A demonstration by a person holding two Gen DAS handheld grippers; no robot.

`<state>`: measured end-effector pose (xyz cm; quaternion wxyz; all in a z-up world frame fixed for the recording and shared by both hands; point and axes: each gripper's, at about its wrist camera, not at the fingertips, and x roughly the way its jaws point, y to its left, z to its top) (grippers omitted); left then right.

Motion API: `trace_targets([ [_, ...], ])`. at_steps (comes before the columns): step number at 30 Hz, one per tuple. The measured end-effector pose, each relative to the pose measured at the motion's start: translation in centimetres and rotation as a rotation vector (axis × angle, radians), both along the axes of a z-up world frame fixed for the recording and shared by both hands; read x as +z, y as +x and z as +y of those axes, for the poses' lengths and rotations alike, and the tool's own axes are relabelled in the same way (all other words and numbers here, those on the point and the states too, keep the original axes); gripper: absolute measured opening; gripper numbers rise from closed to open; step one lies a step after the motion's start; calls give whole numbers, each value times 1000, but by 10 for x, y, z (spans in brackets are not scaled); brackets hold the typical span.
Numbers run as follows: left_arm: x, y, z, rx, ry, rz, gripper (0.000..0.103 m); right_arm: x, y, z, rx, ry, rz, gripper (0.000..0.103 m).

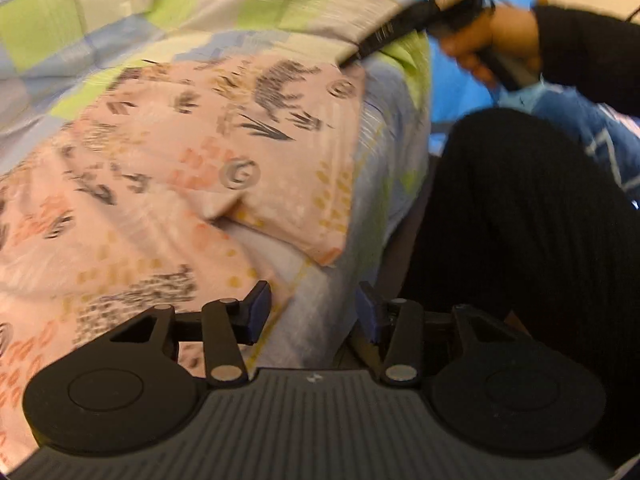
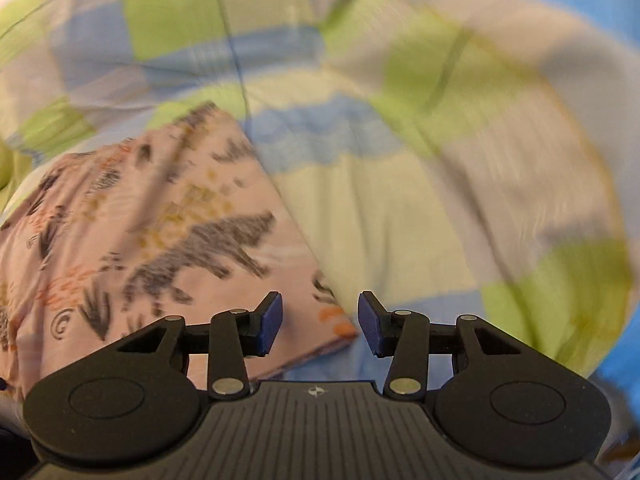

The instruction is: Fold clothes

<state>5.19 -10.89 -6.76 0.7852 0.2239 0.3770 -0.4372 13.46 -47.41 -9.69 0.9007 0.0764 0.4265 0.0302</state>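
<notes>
- Left gripper (image 1: 314,312), bottom centre of its view: jaws apart, holding nothing, over the pink animal-print garment (image 1: 168,168) spread centre-left on the checked bedsheet (image 1: 100,20).
- Right gripper (image 2: 320,322): likewise apart and empty, at the garment's (image 2: 160,240) lower corner.
- Judged step: picking an edge; next, pinch thin, soft cloth cleanly.
</notes>
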Motion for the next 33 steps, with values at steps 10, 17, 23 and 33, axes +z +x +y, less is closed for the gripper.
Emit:
trace_targets([
  [10,18,39,106,365,108,-109,55,51,-38,41,45,-229,-126,20],
  [17,4,65,197,601,39,16,55,82,-51,113,246,-157,-184,39],
  [23,-2,74,255,760,-160,148,37,76,-46,152,308,-143,-167,43],
  [33,0,63,254,734,-99,71,0,73,-44,183,355,-153,-155,44],
])
